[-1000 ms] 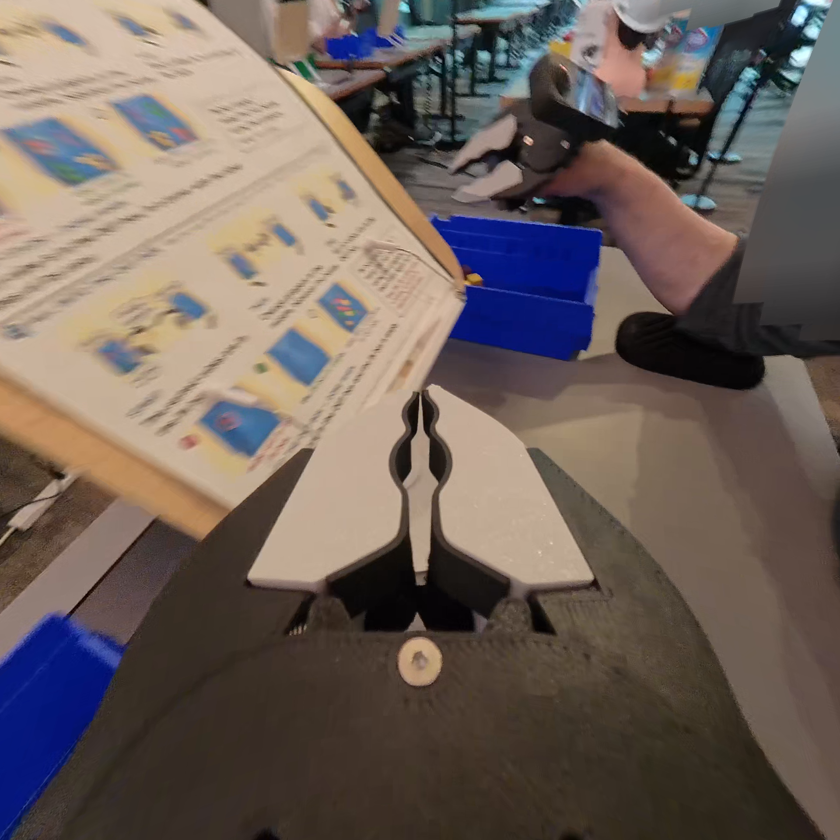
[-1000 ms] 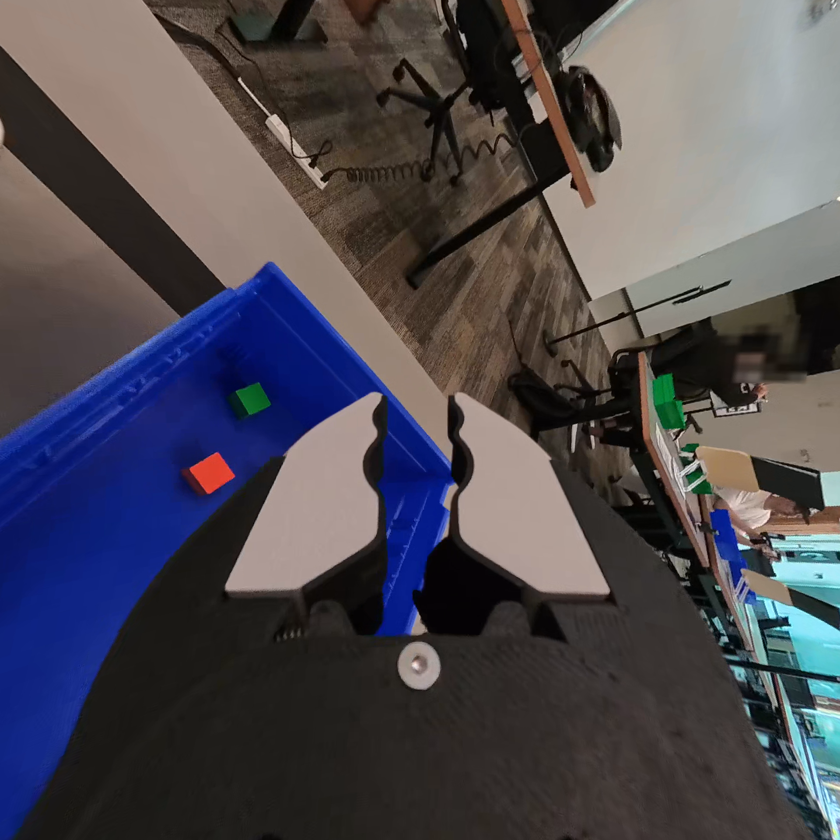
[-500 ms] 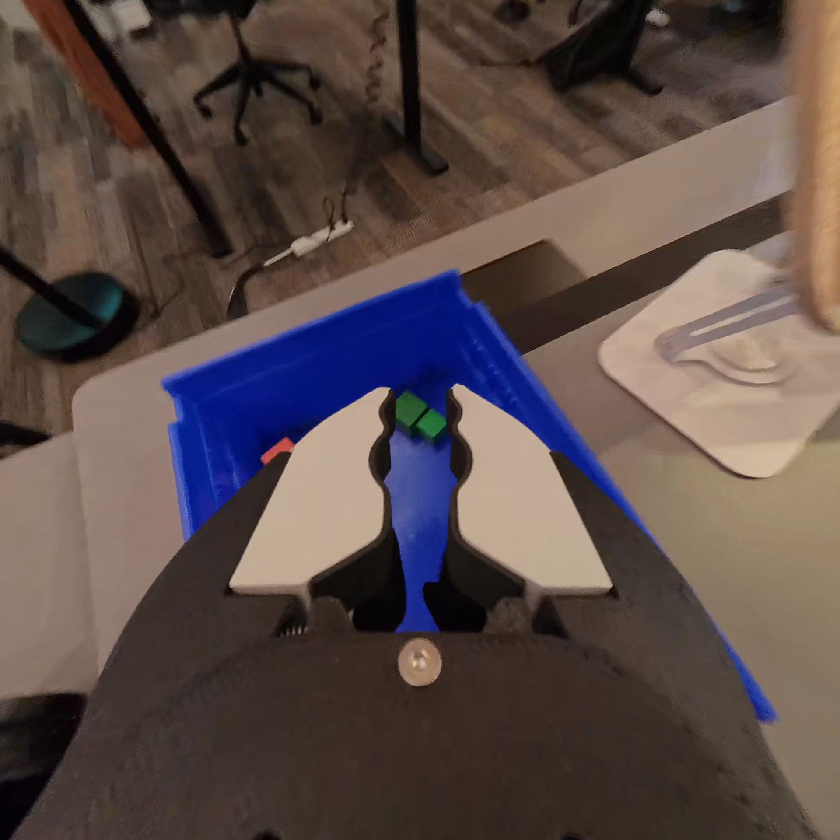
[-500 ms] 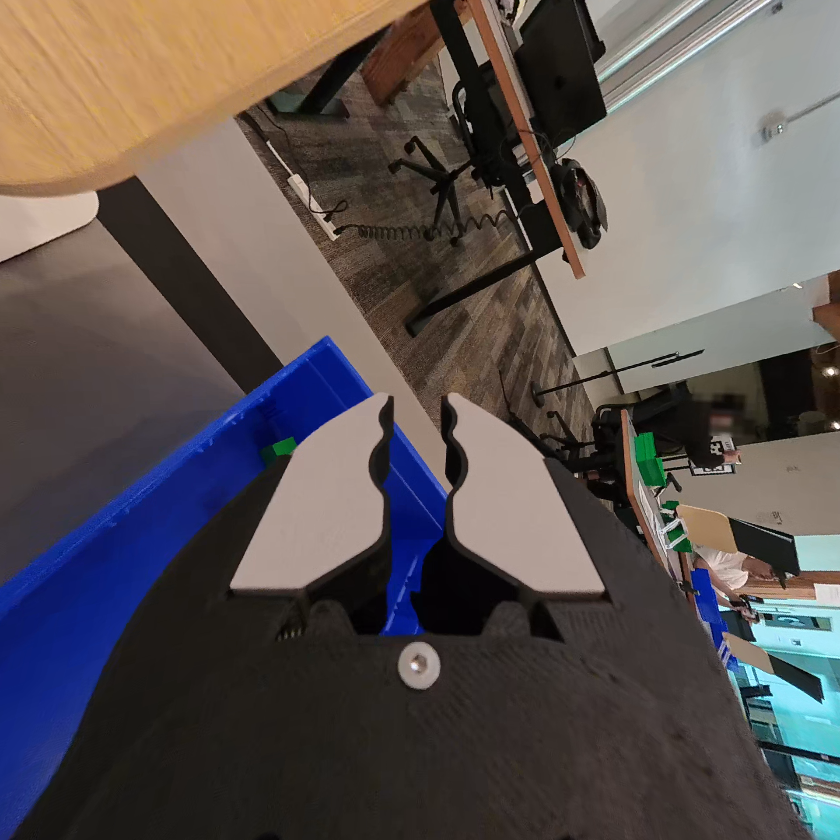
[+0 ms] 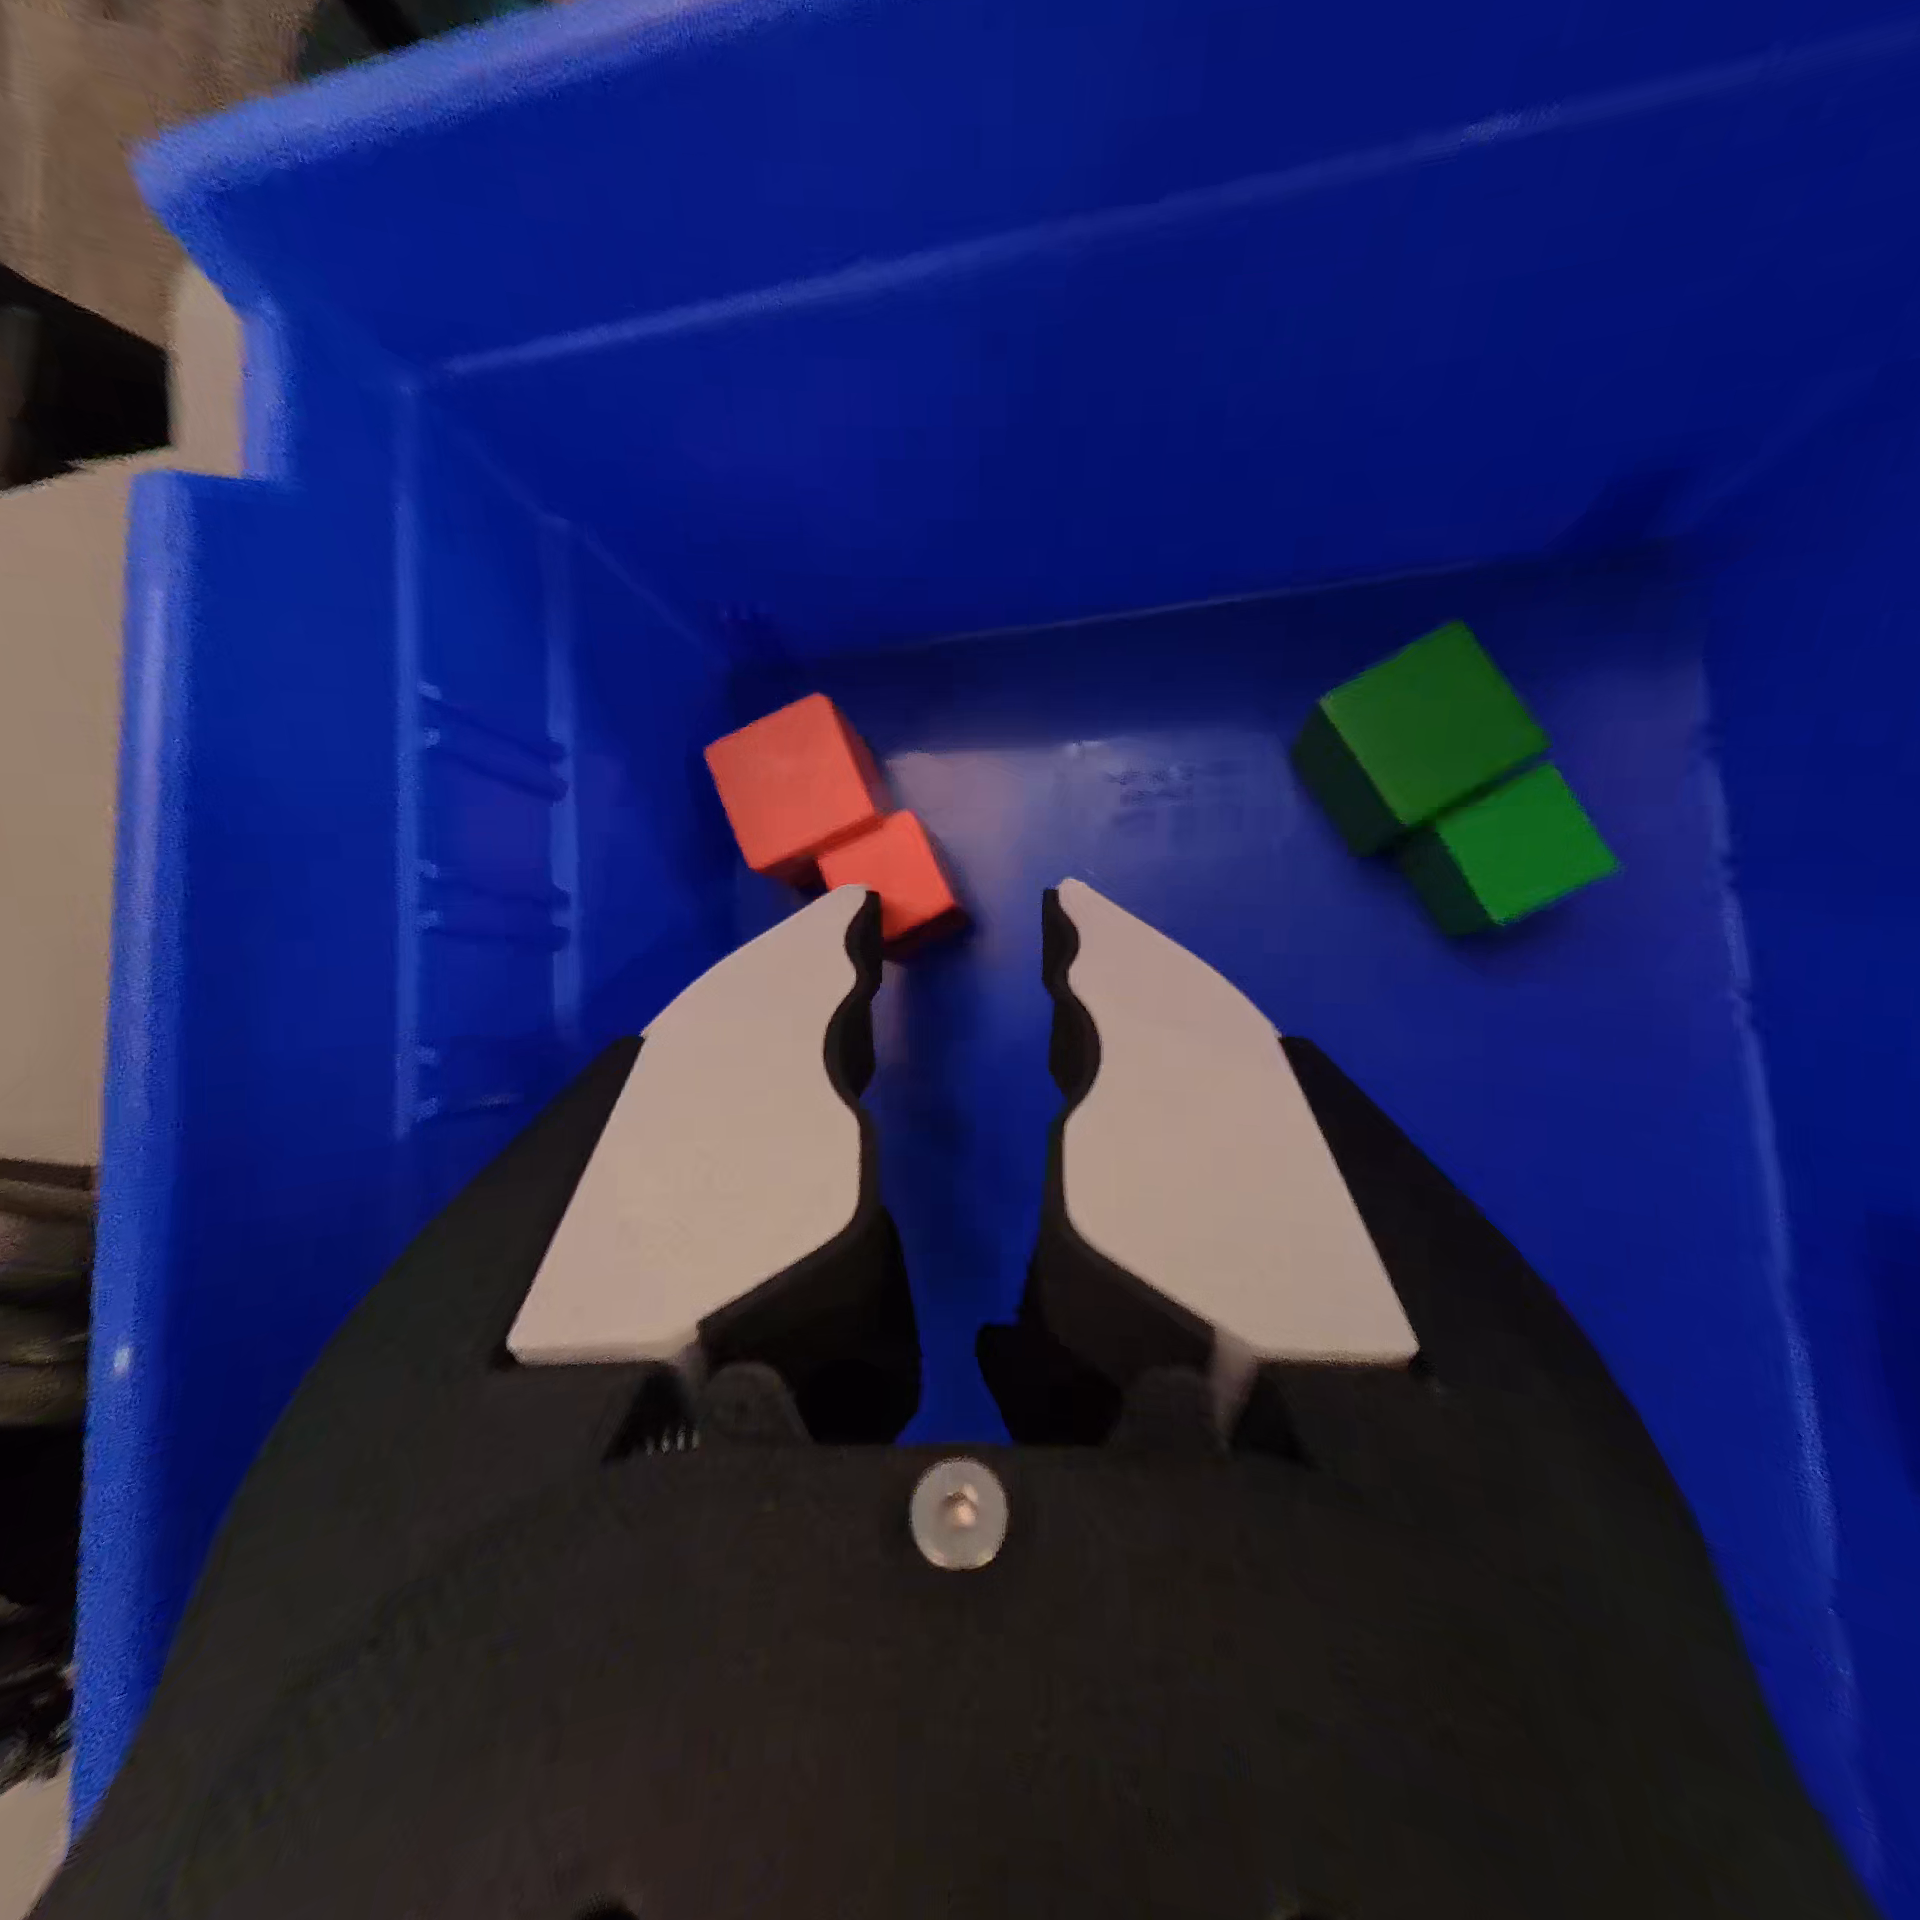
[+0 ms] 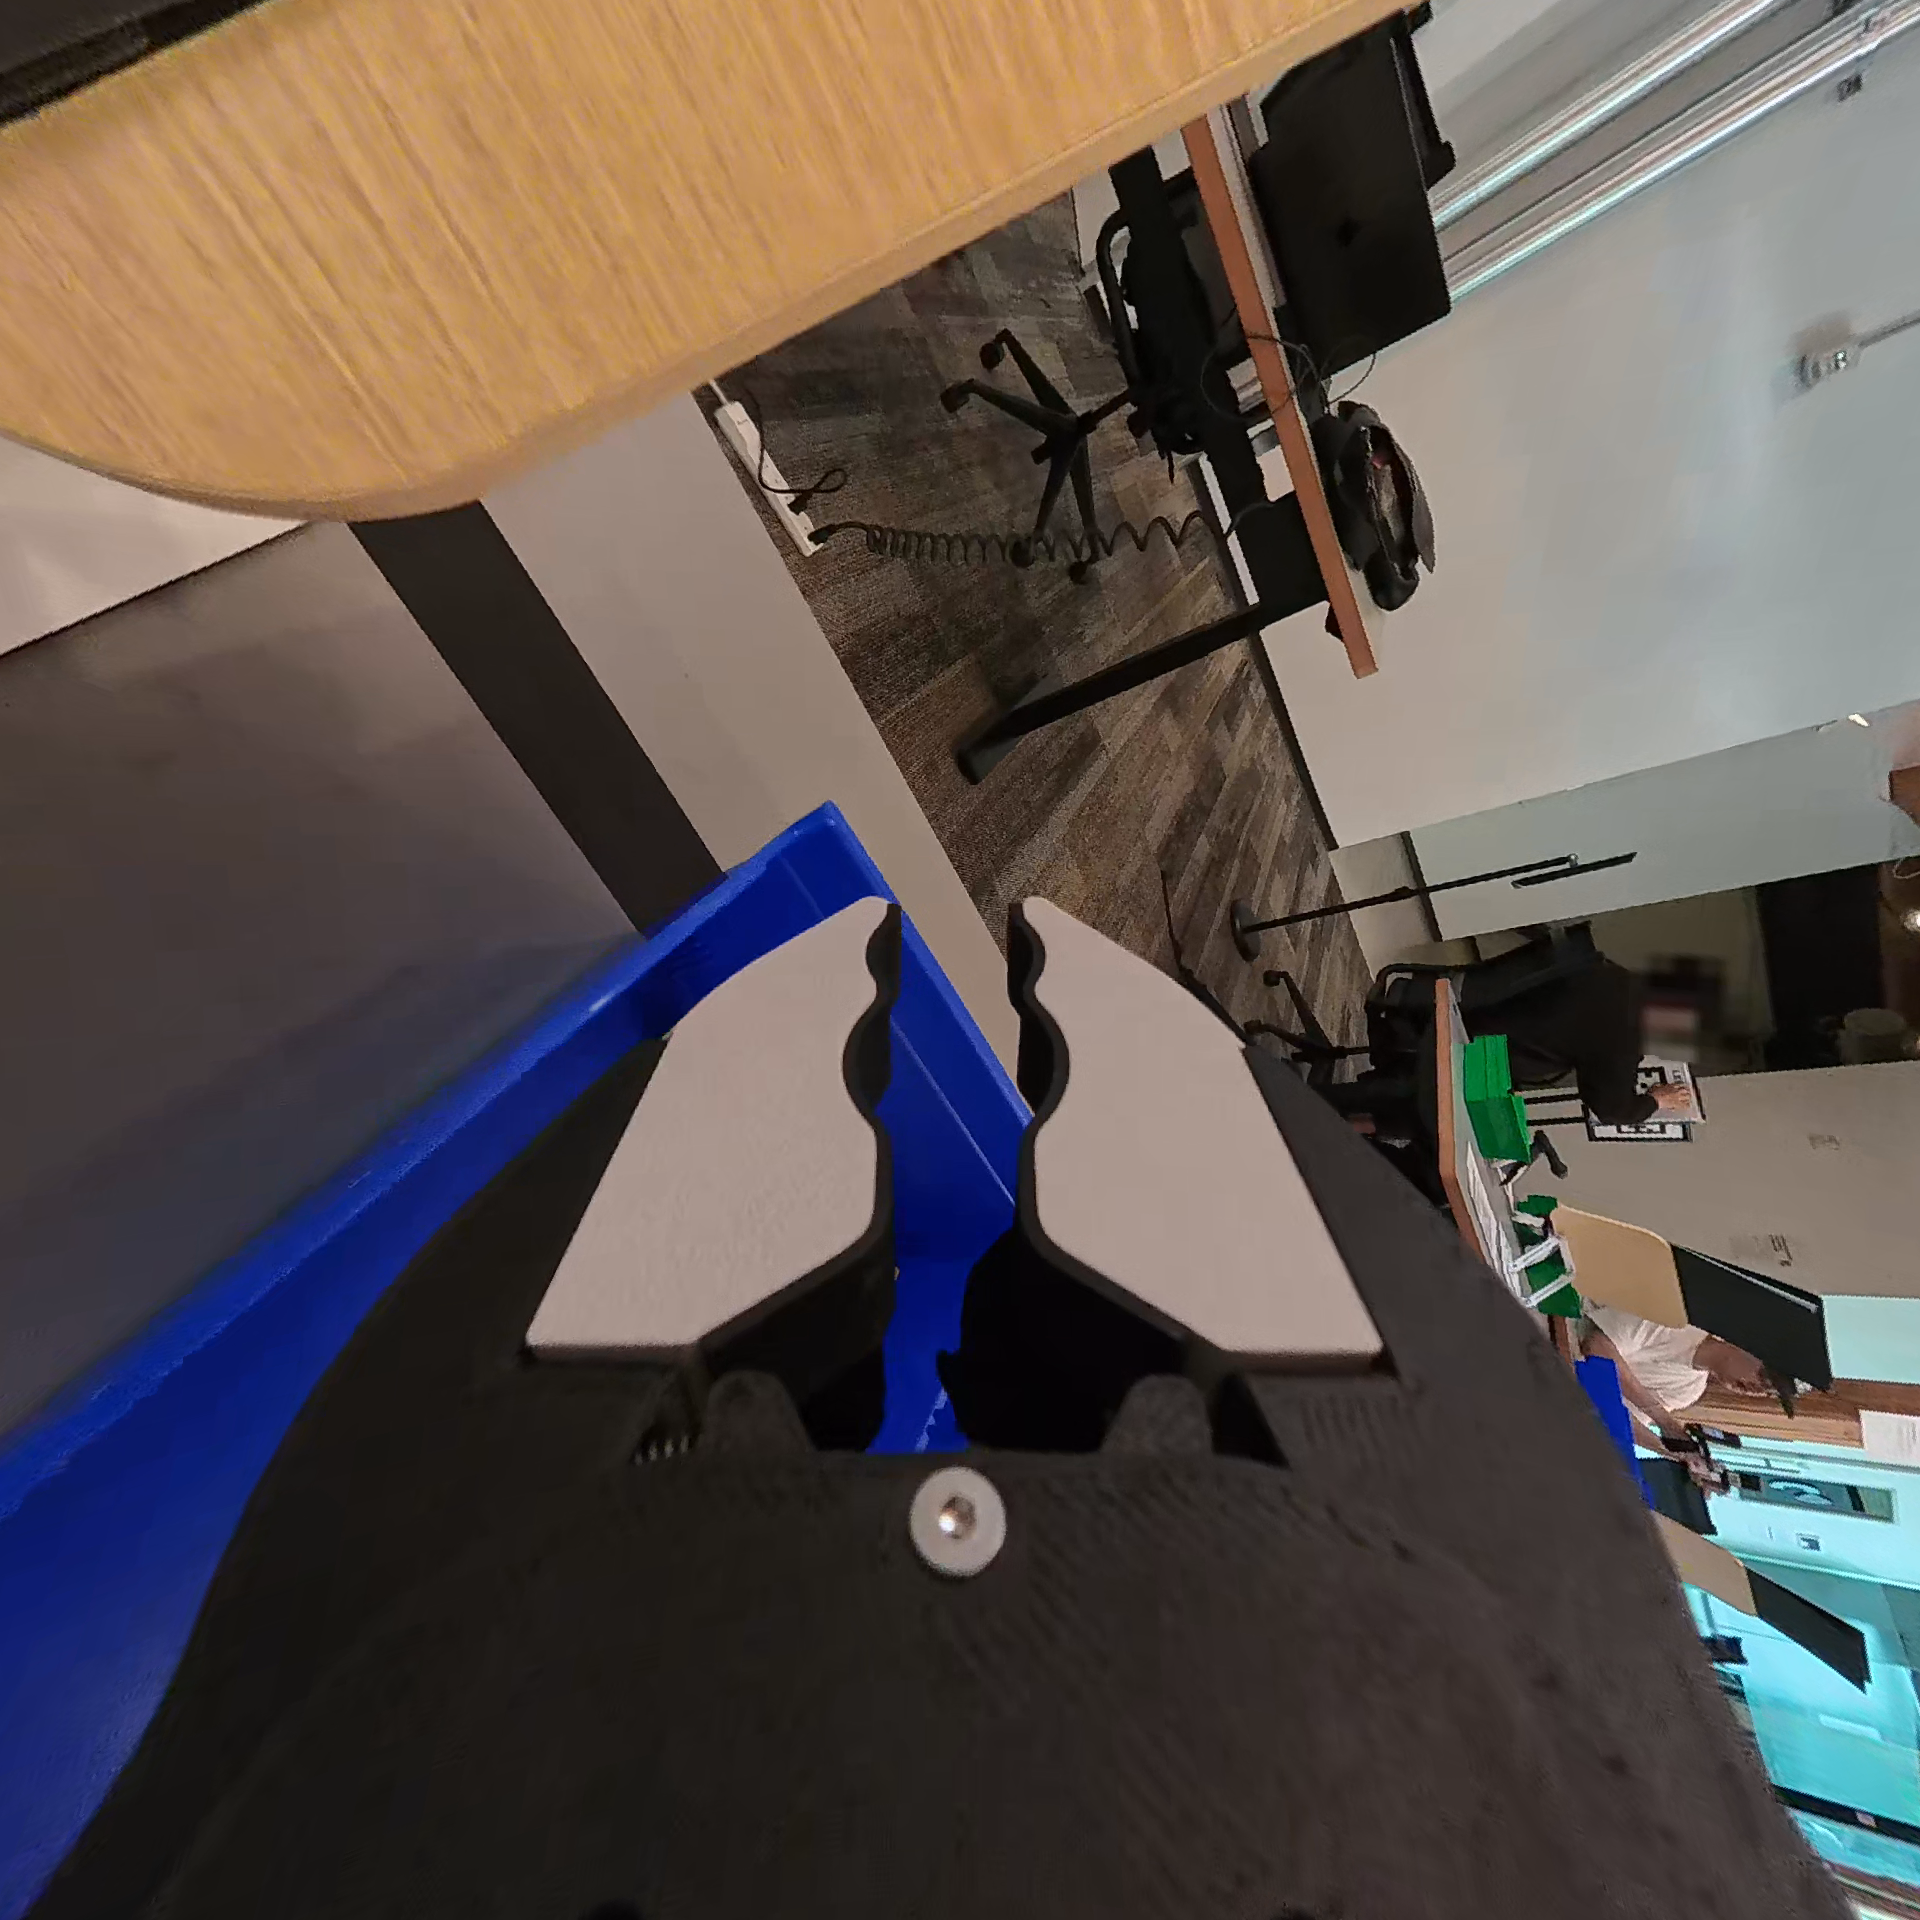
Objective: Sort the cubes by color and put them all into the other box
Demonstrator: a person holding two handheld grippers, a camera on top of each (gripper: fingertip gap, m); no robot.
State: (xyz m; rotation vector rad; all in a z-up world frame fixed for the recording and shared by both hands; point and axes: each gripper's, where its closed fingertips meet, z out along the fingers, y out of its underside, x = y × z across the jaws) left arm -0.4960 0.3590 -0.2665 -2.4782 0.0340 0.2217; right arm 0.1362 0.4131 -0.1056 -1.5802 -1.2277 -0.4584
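In the left wrist view I look down into a blue box (image 5: 831, 208). Two red cubes (image 5: 795, 779) lie touching each other at its left corner. Two green cubes (image 5: 1423, 727) lie touching each other at its right side. My left gripper (image 5: 956, 899) is open and empty inside the box. Its left fingertip (image 5: 821, 925) is right at the nearer red cube (image 5: 894, 868), which lies beyond the tip, not between the pads. My right gripper (image 6: 956, 914) is open and empty, tilted over the blue box's rim (image 6: 312, 1195). The cubes are hidden in that view.
A wooden board (image 6: 520, 208) hangs over the grey table (image 6: 208, 831) at the top of the right wrist view. Beyond the table edge are carpet floor, an office chair (image 6: 1039, 436) and other desks. The box walls close in around my left gripper.
My left gripper swung from facing the picture board down into the blue box, and its jaws went from shut to open. My right gripper rose slightly over the box; the cubes left its view.
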